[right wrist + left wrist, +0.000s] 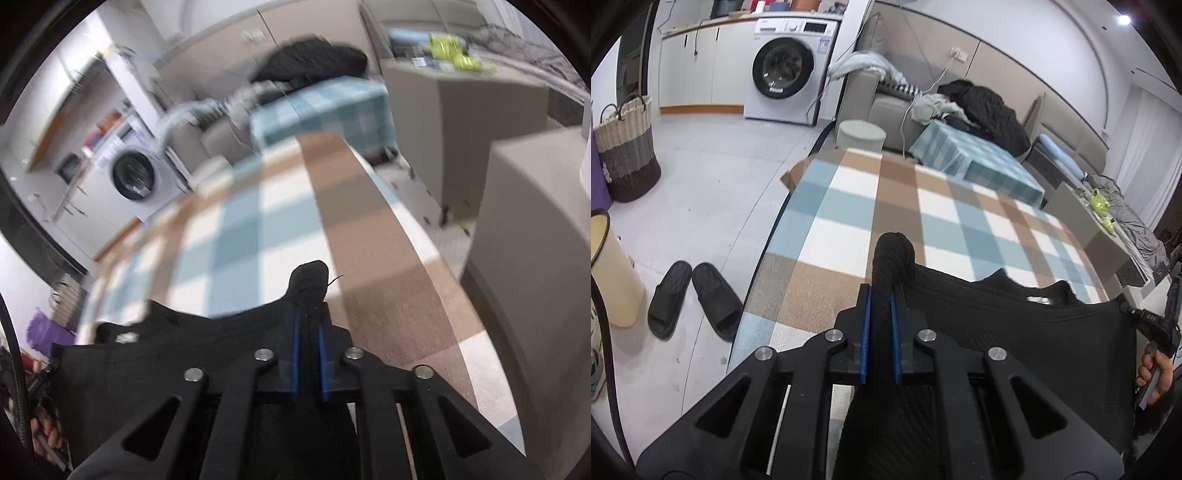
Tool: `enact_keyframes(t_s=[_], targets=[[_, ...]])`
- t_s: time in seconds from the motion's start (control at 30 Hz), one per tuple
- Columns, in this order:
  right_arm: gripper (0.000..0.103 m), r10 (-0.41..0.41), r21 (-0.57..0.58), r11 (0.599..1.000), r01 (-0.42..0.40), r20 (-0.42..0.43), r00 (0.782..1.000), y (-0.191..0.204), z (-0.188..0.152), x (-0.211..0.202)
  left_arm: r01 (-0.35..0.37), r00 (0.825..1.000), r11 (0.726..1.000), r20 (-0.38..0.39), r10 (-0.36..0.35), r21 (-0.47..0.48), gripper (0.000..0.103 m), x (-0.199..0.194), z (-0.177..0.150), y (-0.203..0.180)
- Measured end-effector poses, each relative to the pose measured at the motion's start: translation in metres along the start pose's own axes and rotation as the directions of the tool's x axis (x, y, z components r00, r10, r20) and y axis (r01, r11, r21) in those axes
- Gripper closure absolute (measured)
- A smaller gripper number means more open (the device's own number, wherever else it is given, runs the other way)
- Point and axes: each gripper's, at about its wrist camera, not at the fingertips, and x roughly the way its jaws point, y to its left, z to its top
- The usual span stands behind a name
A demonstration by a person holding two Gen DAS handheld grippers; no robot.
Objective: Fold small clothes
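1. Our left claw [881, 321] is clamped narrow on a bunched corner of the black top [1015, 332]; the cloth pokes out past the blue pads toward 12 o'clock.
2. Our right claw [308, 347] is pinched shut on the other corner of the same top, a tuft standing up beyond its tips.
3. The top hangs stretched between the two claws over the near edge of the checked counter [923, 206]. In the left view it runs off toward 3 o'clock, in the right view toward 9 o'clock. A white label shows near its neckline.
4. We judge this the lifting and spreading step: both corners are gripped and the garment is not yet laid flat.
5. The right view is smeared, so we can only guess that most of the cloth is off the counter.
6. Next, we think, both claws need to carry the top forward toward 12 o'clock, keep it taut and level, and lower it flat on the checks before any fold.
7. Uneven tension could drag one corner loose.
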Motion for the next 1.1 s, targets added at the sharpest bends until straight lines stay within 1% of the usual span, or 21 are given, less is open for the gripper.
enact_keyframes(t_s=[0.07,0.13,0.17,0.23,0.3,0.37,0.43,0.47,0.5,0.53,0.57,0.67,0.7,0.73,0.77,0.8,0.87,0.93,1.0,1.1], targets=[[0.097,0.036,-0.026,0.999,-0.034,0.064,0.997,0.007,0.003,-0.018,0.005,1.000,1.000,0.024,-0.004,-0.002,0.097,-0.010,0.002,-0.001],[0.097,0.037,-0.047,0.998,-0.032,0.108,0.994,0.015,0.008,-0.032,0.007,0.999,1.000,0.047,-0.007,-0.012,0.097,-0.017,0.005,0.000],[0.097,0.054,-0.045,0.998,-0.048,0.130,0.990,0.019,0.011,-0.039,0.007,0.998,1.000,0.061,-0.006,-0.017,0.097,-0.021,0.008,0.002],[0.097,0.057,-0.031,0.998,-0.053,0.159,0.986,0.024,0.018,-0.044,-0.002,0.997,1.000,0.073,0.003,-0.021,0.097,-0.024,0.012,0.004],[0.097,0.050,-0.018,0.999,-0.047,0.166,0.985,0.027,0.022,-0.042,-0.020,0.998,0.999,0.066,0.022,-0.034,0.097,-0.019,0.016,0.010],[0.097,0.027,-0.005,1.000,-0.026,0.153,0.988,0.030,0.026,-0.031,-0.039,0.999,0.997,0.030,0.041,-0.064,0.097,-0.009,0.016,0.017],[0.085,-0.026,0.010,1.000,0.025,0.090,0.996,0.028,0.026,-0.011,-0.092,0.996,0.991,-0.022,0.090,-0.093,0.097,0.003,0.013,0.025],[0.082,-0.039,0.024,0.999,0.038,0.064,0.997,0.025,0.024,-0.004,-0.111,0.993,0.989,-0.049,0.107,-0.094,0.097,0.006,0.010,0.028],[0.074,-0.052,0.040,0.998,0.051,0.037,0.998,0.022,0.021,0.002,-0.115,0.992,0.989,-0.071,0.109,-0.096,0.097,0.007,0.006,0.031],[0.071,-0.059,0.057,0.997,0.059,0.008,0.998,0.017,0.017,0.006,-0.110,0.992,0.989,-0.079,0.102,-0.097,0.096,0.007,0.002,0.033],[0.071,-0.058,0.065,0.996,0.058,-0.009,0.998,0.013,0.013,0.007,-0.109,0.991,0.990,-0.084,0.102,-0.094,0.094,0.005,-0.002,0.033],[0.067,-0.054,0.050,0.997,0.057,-0.057,0.997,0.006,-0.004,0.000,-0.102,0.991,0.993,-0.095,0.096,-0.063,0.081,-0.007,-0.018,0.030],[0.062,-0.046,0.046,0.998,0.049,-0.073,0.996,0.005,-0.010,-0.003,-0.102,0.991,0.993,-0.098,0.096,-0.057,0.069,-0.013,-0.025,0.028],[0.062,-0.042,0.037,0.998,0.045,-0.092,0.995,0.002,-0.020,-0.010,-0.101,0.991,0.993,-0.099,0.095,-0.055,0.057,-0.020,-0.033,0.027],[0.061,-0.039,0.032,0.999,0.043,-0.099,0.994,0.000,-0.029,-0.017,-0.099,0.991,0.993,-0.096,0.094,-0.056,0.053,-0.026,-0.040,0.027],[0.058,-0.032,0.027,0.999,0.036,-0.114,0.993,-0.002,-0.038,-0.023,-0.094,0.991,0.994,-0.098,0.089,-0.055,0.052,-0.034,-0.050,0.025],[0.057,-0.015,0.023,1.000,0.019,-0.145,0.989,-0.006,-0.057,-0.034,-0.078,0.990,0.996,-0.120,0.072,-0.042,0.051,-0.046,-0.066,0.021],[0.056,-0.013,-0.001,1.000,0.013,-0.178,0.984,-0.007,-0.077,-0.046,-0.077,0.988,0.997,-0.137,0.072,-0.030,0.051,-0.060,-0.084,0.016],[0.055,0.003,-0.018,1.000,-0.006,-0.193,0.981,-0.008,-0.096,-0.059,-0.072,0.985,0.997,-0.159,0.068,-0.021,0.051,-0.070,-0.100,0.014],[0.055,0.013,-0.010,1.000,-0.015,-0.199,0.980,-0.011,-0.122,-0.077,-0.068,0.979,0.997,-0.193,0.061,-0.030,0.051,-0.081,-0.124,0.011]])
